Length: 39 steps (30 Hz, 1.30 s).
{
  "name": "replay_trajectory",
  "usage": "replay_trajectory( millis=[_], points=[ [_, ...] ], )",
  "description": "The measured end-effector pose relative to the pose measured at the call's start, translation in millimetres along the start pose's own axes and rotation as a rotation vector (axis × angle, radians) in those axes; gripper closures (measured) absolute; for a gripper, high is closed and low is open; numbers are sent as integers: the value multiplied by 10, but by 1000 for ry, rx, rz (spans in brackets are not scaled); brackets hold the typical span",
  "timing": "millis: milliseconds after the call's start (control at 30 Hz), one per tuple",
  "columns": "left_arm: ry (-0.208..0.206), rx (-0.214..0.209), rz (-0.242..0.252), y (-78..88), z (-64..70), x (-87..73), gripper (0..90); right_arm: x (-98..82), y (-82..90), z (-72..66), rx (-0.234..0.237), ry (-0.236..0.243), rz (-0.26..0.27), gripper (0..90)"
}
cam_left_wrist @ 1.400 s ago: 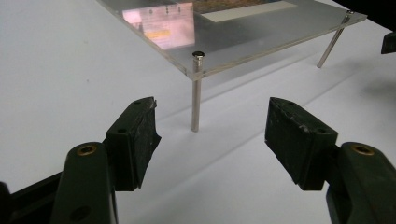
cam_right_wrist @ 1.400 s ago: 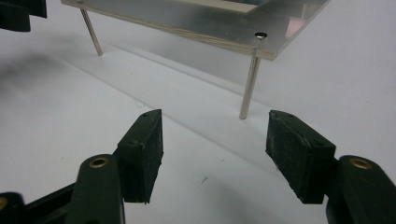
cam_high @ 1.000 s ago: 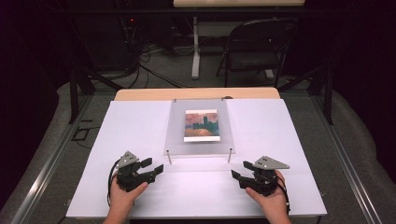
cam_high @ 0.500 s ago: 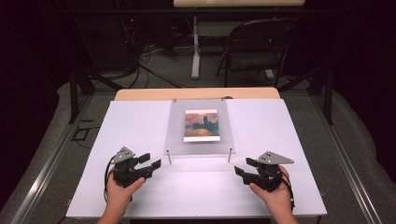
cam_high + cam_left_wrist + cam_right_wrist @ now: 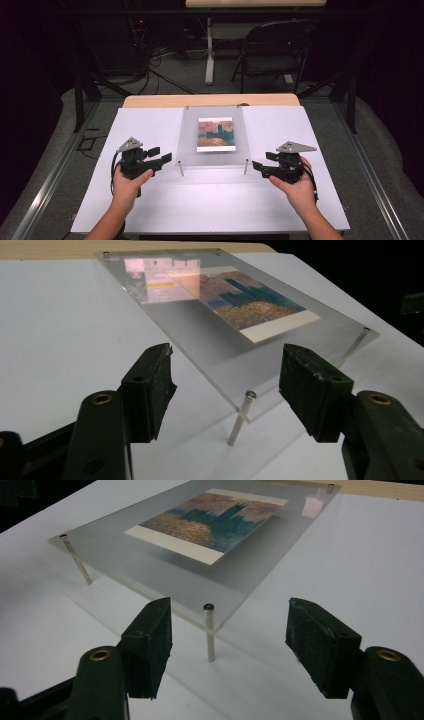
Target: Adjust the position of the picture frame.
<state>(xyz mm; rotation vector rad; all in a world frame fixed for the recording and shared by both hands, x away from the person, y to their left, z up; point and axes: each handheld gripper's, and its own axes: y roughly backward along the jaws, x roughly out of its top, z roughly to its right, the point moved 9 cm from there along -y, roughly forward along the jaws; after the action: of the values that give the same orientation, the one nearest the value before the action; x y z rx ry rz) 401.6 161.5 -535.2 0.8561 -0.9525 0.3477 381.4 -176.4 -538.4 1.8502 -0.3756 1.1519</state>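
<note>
We are only at the beginning: the clear acrylic plate [image 5: 214, 135] with the painted card [image 5: 216, 134] on it stands untouched on its four thin metal legs in the middle of the white table [image 5: 150, 200]. Our left gripper [image 5: 161, 158] and right gripper [image 5: 258, 166] hover near its two front corners; both have just been opening and hold nothing. Reaching and grasping the plate remain, we judge.

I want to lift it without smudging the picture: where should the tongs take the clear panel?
Grip the clear acrylic panel at its two near corners, coming from the near edge. It stands raised on metal posts, so each jaw pair can straddle the thin edge.
</note>
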Motion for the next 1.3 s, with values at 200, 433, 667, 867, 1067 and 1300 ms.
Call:
replay_trajectory(
  millis=[200,433,667,867,1067,1300],
  points=[
    [-12,12,-11,-100,-37,148,372,57,-97,157,-20,1,-24,346],
    [-11,10,-32,-268,-39,256,365,94,-206,287,-11,-61,-21,346],
    [18,4,-50,-484,-81,441,365,283,-372,365,-3,-60,-13,346],
    [40,5,-63,-698,-177,519,365,472,-594,416,-1,-51,-15,346],
    [55,28,-78,-902,-294,561,374,630,-833,501,3,-71,-14,346],
    [62,44,-88,-1064,-342,619,378,678,-1072,618,-13,-104,-32,347]
  ],
)
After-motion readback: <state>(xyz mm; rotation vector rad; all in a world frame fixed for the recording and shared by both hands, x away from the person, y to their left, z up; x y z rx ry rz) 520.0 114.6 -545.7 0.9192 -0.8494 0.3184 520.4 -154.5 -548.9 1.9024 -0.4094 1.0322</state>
